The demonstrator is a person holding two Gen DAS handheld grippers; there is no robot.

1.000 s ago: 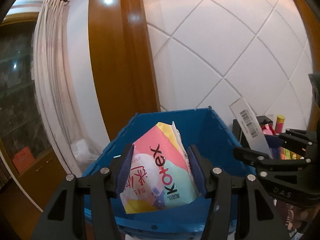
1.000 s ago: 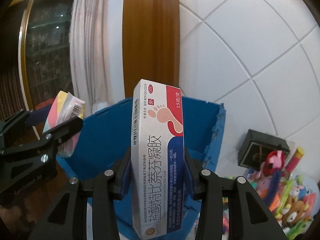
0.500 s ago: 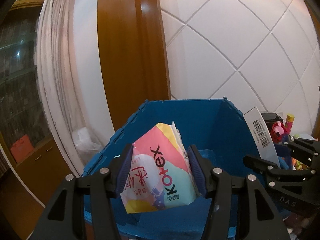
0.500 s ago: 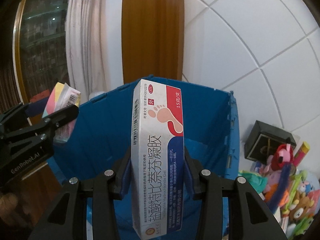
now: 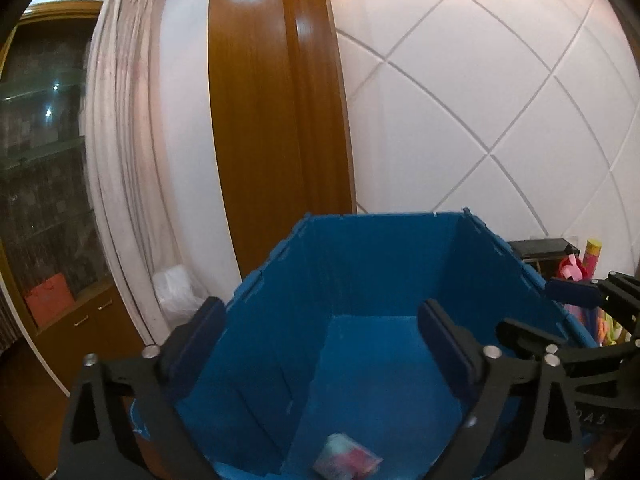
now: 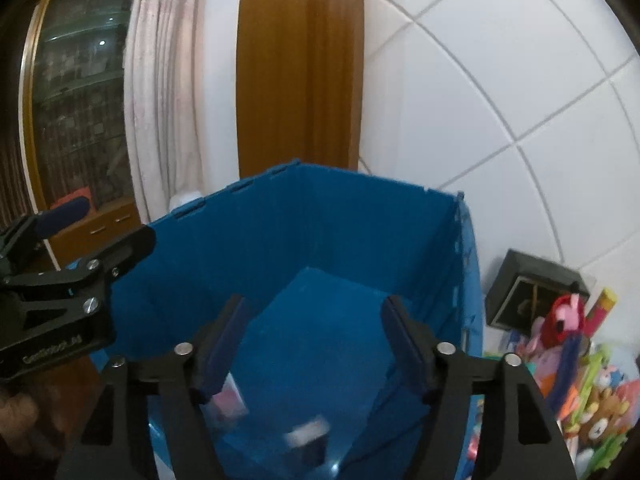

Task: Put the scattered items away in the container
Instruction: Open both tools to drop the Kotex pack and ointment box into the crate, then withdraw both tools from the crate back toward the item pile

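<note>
A deep blue bin (image 5: 380,264) (image 6: 320,216) stands below both grippers. My left gripper (image 5: 320,332) is open and empty above the bin's near side. The pastel Kotex pack (image 5: 347,454) lies blurred in the bin; it also shows in the right wrist view (image 6: 228,398). My right gripper (image 6: 316,336) is open and empty over the bin. The foot-gel box (image 6: 310,438) is a blur low inside the bin. The left gripper (image 6: 80,248) shows at the left of the right wrist view, the right gripper (image 5: 576,308) at the right of the left wrist view.
A white tiled wall (image 6: 500,80) and a wooden post (image 5: 276,100) stand behind the bin. A dark box (image 6: 532,292) and several colourful plush toys (image 6: 580,368) lie to the bin's right. A curtain (image 5: 120,160) and a glass-fronted cabinet (image 5: 40,184) are at the left.
Both grippers have opened. The Kotex pack has left the left gripper and the foot-gel box has left the right gripper; both are now down inside the blue bin.
</note>
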